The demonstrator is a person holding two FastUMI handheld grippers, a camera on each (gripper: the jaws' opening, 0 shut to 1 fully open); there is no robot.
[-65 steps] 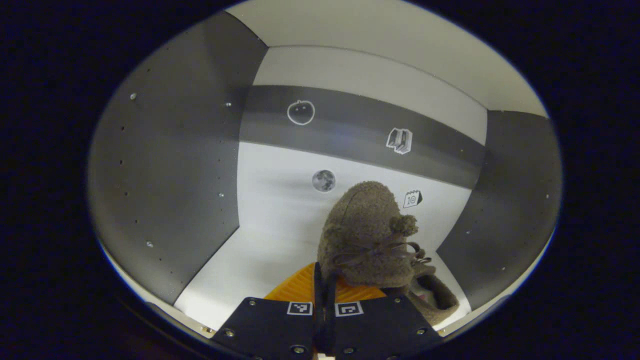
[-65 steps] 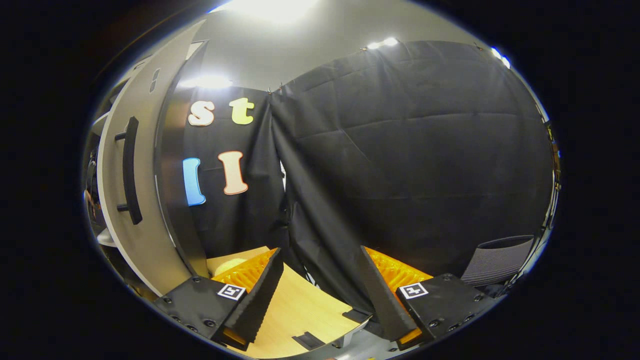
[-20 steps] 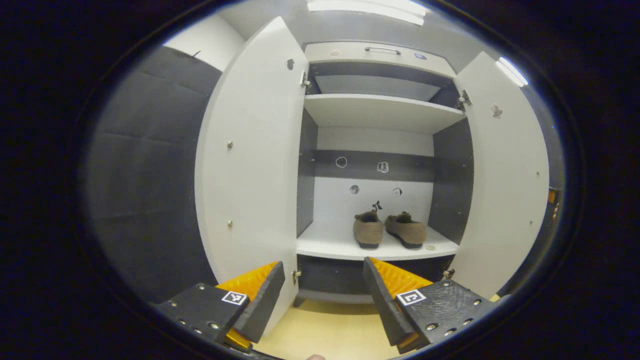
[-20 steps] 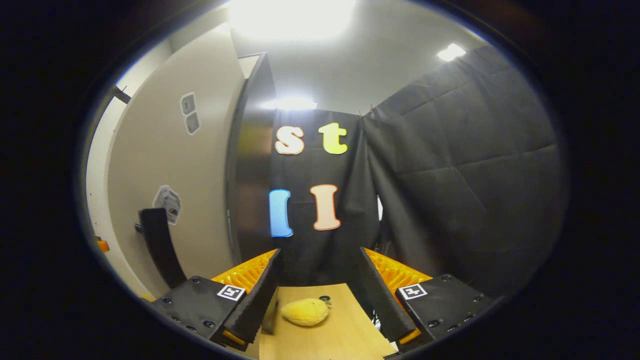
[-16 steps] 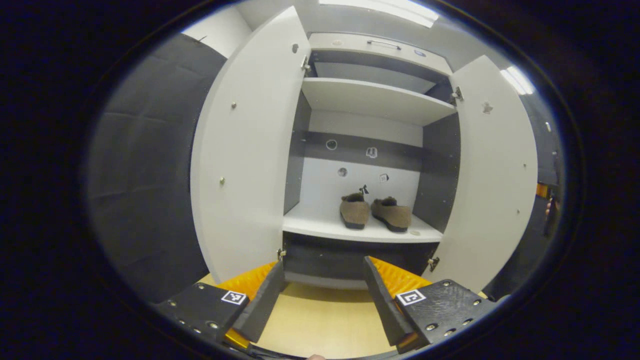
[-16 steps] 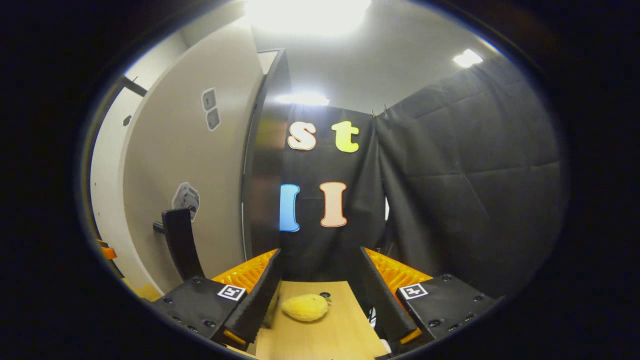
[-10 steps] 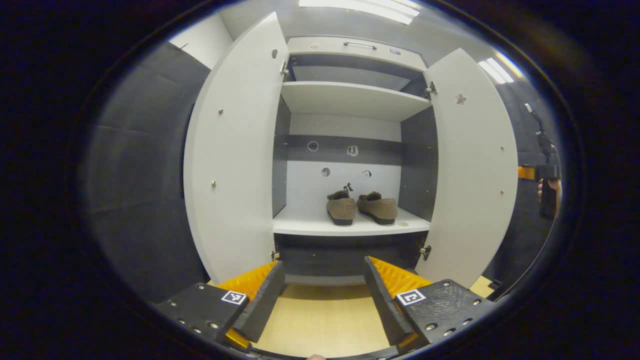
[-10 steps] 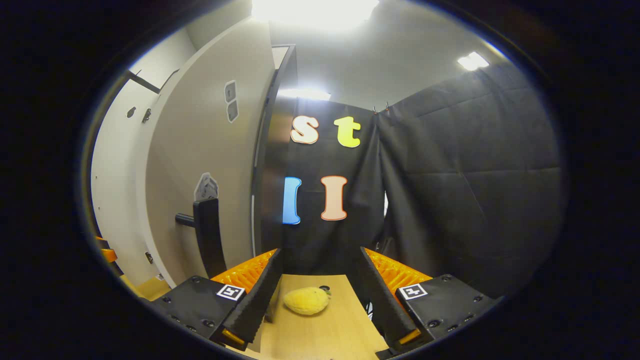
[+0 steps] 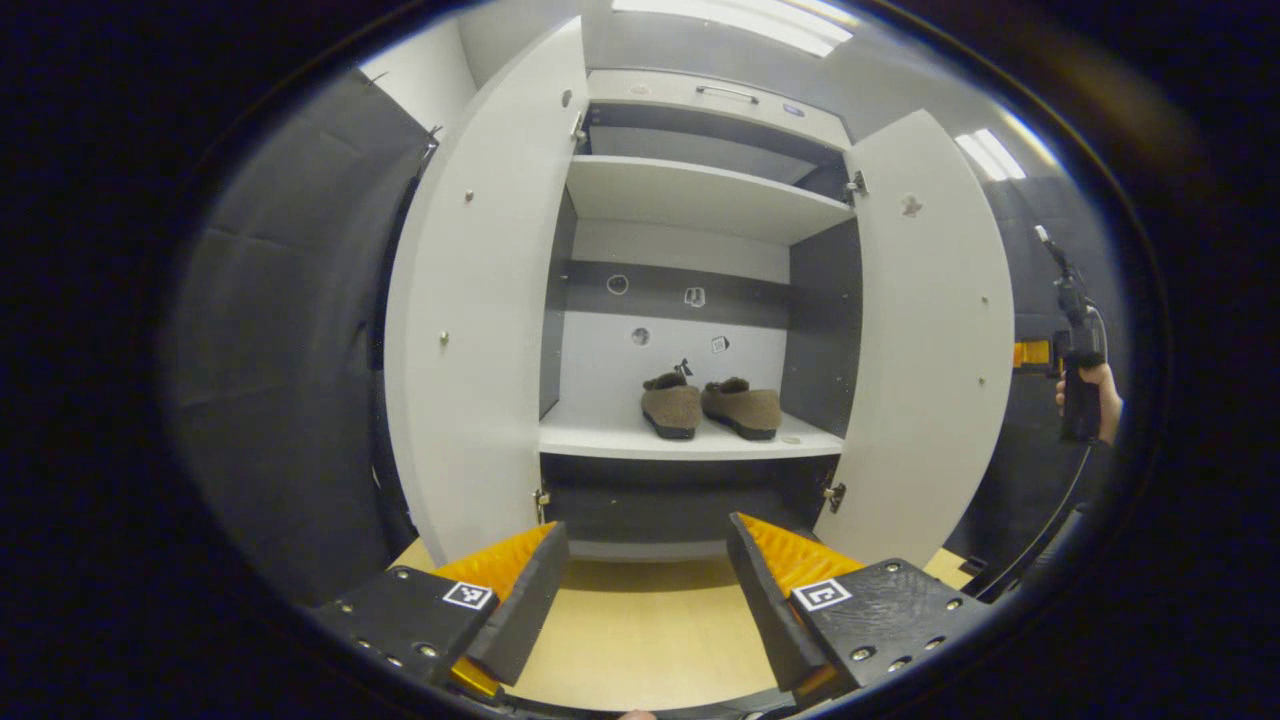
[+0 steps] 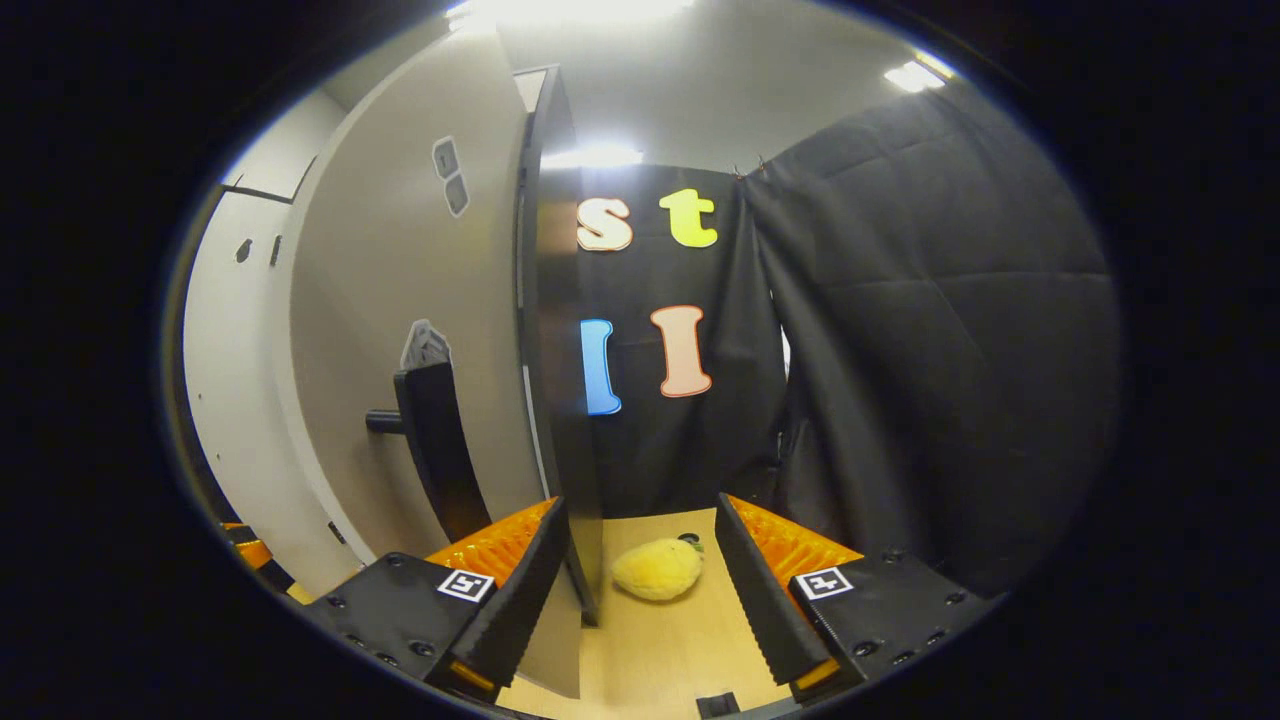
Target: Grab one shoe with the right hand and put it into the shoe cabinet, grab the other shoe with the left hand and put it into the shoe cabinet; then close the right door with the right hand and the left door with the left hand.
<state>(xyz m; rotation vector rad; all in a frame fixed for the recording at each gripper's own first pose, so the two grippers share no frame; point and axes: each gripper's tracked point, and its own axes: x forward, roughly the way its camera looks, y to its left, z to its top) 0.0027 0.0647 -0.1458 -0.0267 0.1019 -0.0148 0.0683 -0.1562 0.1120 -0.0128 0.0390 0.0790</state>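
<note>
In the left gripper view the white shelf [image 9: 600,438] inside the shoe cabinet [image 9: 700,200] carries two brown shoes, the left shoe [image 9: 670,408] at about 9 o'clock of the right shoe [image 9: 745,407], just beside it, toes pointing toward the back wall. The cabinet stands on the pale wooden floor [image 9: 640,640]. In the right gripper view a yellow plush toy [image 10: 657,570] lies on that floor [image 10: 680,640].

My left hand-held gripper [image 9: 645,590] has black screw-studded mounts with square markers; a black cable [image 9: 1040,535] trails from my right hand-held gripper [image 9: 1075,370].
</note>
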